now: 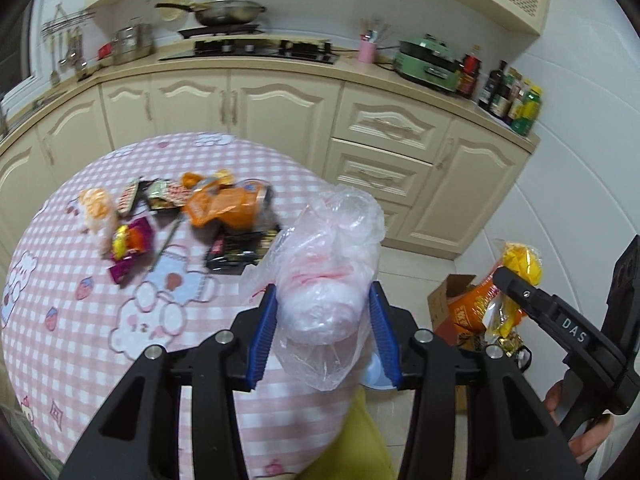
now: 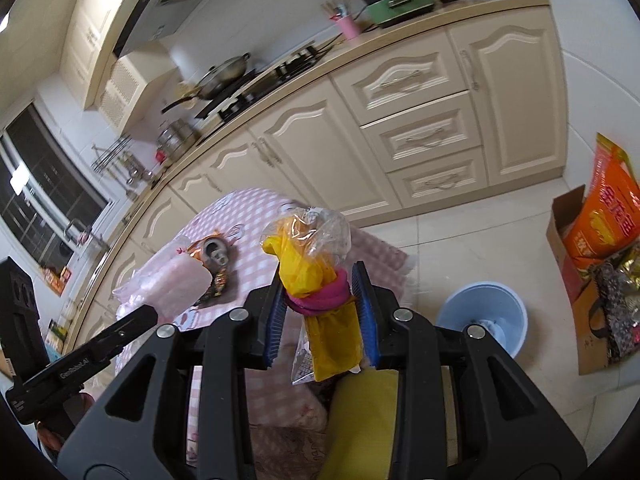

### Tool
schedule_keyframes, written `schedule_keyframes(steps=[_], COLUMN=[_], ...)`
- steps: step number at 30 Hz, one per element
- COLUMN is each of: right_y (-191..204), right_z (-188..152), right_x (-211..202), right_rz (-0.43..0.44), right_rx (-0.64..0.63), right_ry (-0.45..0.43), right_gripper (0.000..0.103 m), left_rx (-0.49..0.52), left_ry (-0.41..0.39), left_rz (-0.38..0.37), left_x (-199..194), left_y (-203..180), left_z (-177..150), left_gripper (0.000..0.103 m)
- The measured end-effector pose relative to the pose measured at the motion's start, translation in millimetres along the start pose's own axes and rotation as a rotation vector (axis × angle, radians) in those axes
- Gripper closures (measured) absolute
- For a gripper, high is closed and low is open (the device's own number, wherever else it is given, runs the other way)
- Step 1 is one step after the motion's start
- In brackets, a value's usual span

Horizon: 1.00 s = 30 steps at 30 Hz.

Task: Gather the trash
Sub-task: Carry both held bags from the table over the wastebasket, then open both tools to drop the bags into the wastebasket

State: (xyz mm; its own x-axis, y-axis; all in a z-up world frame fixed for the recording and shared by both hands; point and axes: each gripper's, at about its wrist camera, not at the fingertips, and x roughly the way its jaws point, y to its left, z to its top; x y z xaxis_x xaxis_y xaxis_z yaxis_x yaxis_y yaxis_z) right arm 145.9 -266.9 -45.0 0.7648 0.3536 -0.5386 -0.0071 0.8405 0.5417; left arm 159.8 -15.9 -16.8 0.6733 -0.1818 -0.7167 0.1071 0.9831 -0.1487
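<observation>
While my left gripper [image 1: 323,312] clenched a crinkly clear plastic bag [image 1: 326,264], my right gripper [image 2: 323,312] pinched a glossy yellow wrapper [image 2: 316,280] banded in pink above the checked tablecloth [image 1: 96,320].

"DAS" is printed on the right claw's arm [image 1: 575,330]; "GenRobot.AI" (small white lettering) on the left claw's arm [image 2: 76,372].

The left gripper [image 1: 324,312] is pointing forward with its blue-padded fingers [image 1: 264,336] pressing in on both sides of a crumpled clear plastic bag [image 1: 328,264]. The right gripper [image 2: 322,308] is doing likewise, its fingers [image 2: 366,320] clamping a yellow-and-pink wrapper bundle [image 2: 316,276] upright between them.
</observation>
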Motion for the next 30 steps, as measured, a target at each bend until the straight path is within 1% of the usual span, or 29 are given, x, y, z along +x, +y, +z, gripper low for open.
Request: schedule_keyframes(steps=[5, 11, 16, 21, 26, 29, 30], right_y=[-31.5, -72.6, -106.2, -136.9, -161.3, -174.8, -178.5], right_z=[-0.1, -1.6, -3.4, -8.6, -12.1, -13.6, -14.8], right_x=[-11.0, -20.2, -19.9, -17.3, -14.0, -13.3, -13.3], right_rz=[-0.039, -0.092, -0.142, -0.180, -0.212, -0.230, -0.236], right_rx=[0.052, 0.126, 0.190, 0.248, 0.300, 0.324, 0.332], right_ry=[-0.017, -0.030, -0.025, -0.012, 0.001, 0.006, 0.008], right_gripper=[0.071, 0.071, 0.071, 0.071, 0.071, 0.071, 0.071], left_rx=[0.058, 0.140, 0.207, 0.262, 0.295, 0.313, 0.320], left_ry=[0.018, 0.065, 0.138, 0.219, 0.306, 0.325, 0.322], left_rz=[-0.044, -0.094, -0.140, -0.159, -0.178, -0.183, -0.182], left_x=[11.4, 36.6, 66.8, 102.4, 140.9, 157.0, 160.1], left_y=[-33.1, -77.9, -113.6, -144.6, -173.7, -185.8, -189.4], left_z=[2.6, 2.7, -2.6, -10.7, -22.3, -24.8, -24.3], left_gripper=[0.058, 0.058, 0.058, 0.058, 0.058, 0.058, 0.056])
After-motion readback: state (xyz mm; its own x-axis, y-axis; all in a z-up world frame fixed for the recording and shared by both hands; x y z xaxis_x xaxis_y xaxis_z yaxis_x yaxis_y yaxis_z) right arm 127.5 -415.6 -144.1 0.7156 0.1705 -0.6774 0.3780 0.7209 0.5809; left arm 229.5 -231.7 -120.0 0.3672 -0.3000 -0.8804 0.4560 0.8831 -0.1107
